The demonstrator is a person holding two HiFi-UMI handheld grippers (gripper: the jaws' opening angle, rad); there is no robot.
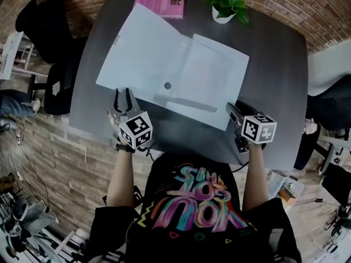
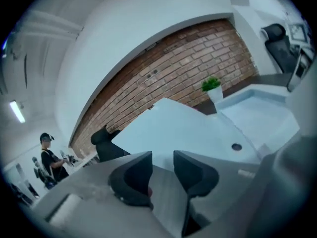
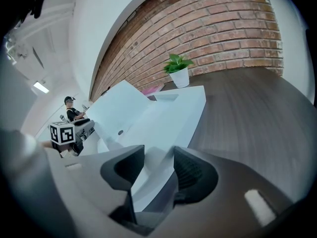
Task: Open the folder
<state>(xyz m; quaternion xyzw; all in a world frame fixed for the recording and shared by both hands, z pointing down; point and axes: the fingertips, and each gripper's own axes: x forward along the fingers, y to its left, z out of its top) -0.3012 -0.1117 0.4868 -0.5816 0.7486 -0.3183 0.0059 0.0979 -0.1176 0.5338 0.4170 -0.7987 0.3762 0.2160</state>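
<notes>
A white folder (image 1: 214, 81) lies spread open on the dark grey table (image 1: 274, 64). Its left cover (image 1: 145, 53) slopes up off the tabletop, and a dark round snap (image 1: 167, 85) sits near the fold. My left gripper (image 1: 125, 96) hovers just in front of the left cover's near edge, open, with nothing between its fingers. In the left gripper view (image 2: 162, 158) the cover (image 2: 183, 128) spreads beyond the jaws. My right gripper (image 1: 231, 109) is at the folder's near right corner, open wide. In the right gripper view (image 3: 158, 155) the corner (image 3: 153, 172) shows between the pads, ungripped.
A pink book (image 1: 162, 4) and a small potted plant (image 1: 226, 5) stand at the table's far edge. A black office chair (image 1: 52, 48) is off the table's left side. A person (image 2: 49, 157) stands far off by the brick wall (image 2: 198, 63).
</notes>
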